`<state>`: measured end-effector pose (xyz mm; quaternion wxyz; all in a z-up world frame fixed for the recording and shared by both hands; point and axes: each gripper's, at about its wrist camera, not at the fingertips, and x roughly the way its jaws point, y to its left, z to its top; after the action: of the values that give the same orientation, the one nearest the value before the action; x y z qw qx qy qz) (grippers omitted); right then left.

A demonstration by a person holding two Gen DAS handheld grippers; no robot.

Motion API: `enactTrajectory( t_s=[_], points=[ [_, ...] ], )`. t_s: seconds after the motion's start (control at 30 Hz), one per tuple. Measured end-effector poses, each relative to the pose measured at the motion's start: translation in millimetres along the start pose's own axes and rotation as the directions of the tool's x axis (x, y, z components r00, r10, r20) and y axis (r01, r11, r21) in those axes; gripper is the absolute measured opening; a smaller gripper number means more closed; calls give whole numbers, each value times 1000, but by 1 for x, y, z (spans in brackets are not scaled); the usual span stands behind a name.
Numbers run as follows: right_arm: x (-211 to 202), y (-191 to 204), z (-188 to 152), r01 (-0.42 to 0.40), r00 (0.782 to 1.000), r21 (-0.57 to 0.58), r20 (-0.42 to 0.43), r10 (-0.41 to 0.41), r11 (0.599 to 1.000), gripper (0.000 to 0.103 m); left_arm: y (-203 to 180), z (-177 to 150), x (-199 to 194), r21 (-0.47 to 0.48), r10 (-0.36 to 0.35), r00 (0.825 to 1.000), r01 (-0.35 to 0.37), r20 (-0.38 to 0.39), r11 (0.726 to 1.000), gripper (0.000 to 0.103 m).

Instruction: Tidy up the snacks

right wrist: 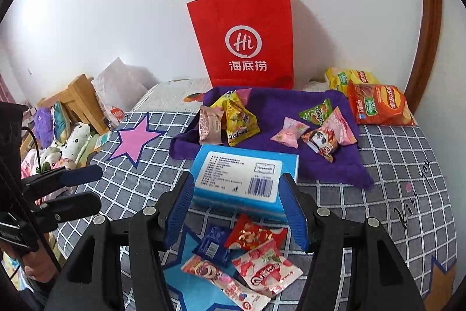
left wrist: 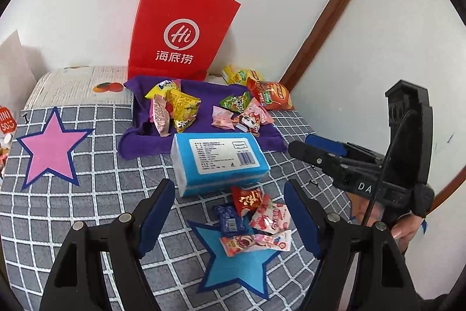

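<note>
Several small snack packets (left wrist: 256,220) lie on a blue paper star (left wrist: 233,264) near me; they also show in the right wrist view (right wrist: 247,255). More snack packets (left wrist: 177,107) lie on a purple cloth (left wrist: 204,133), also in the right wrist view (right wrist: 233,121). A red paper bag (left wrist: 180,31) stands behind it against the wall. My left gripper (left wrist: 230,212) is open and empty above the blue star. My right gripper (right wrist: 236,209) is open and empty, just short of a blue tissue pack (right wrist: 247,177), and it shows from the side in the left wrist view (left wrist: 314,147).
A pink paper star (left wrist: 52,147) lies at the left on the grey checked bed cover (left wrist: 116,174). A red chip bag (right wrist: 378,104) and yellow packets (right wrist: 343,77) lie at the back right. Toys and a wooden crate (right wrist: 78,101) sit left of the bed.
</note>
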<state>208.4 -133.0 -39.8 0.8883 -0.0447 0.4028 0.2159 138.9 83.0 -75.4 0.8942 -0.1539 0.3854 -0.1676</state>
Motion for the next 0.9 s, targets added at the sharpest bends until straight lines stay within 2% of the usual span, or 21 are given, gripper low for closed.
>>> enactTrajectory(
  t_s=[0.13,0.53,0.77,0.9],
  points=[
    [-4,-5,-6,8,1000,12,0,-8,1000,60,-3,-2,-6,-21,2,1000,-1,22,1000,75],
    [-13,-31,-18,13,1000,68,12,-14,998,60,-24,-5,-7,60,54,996,-59,69,996,75],
    [-7,-47,-29,16,1000,113,-3,-16,993,60,-24,-10,5,73,142,987,-147,74,986,75],
    [-1,-55,-37,18,1000,136,-20,-15,991,60,-23,-15,10,66,217,971,-224,100,972,75]
  ],
)
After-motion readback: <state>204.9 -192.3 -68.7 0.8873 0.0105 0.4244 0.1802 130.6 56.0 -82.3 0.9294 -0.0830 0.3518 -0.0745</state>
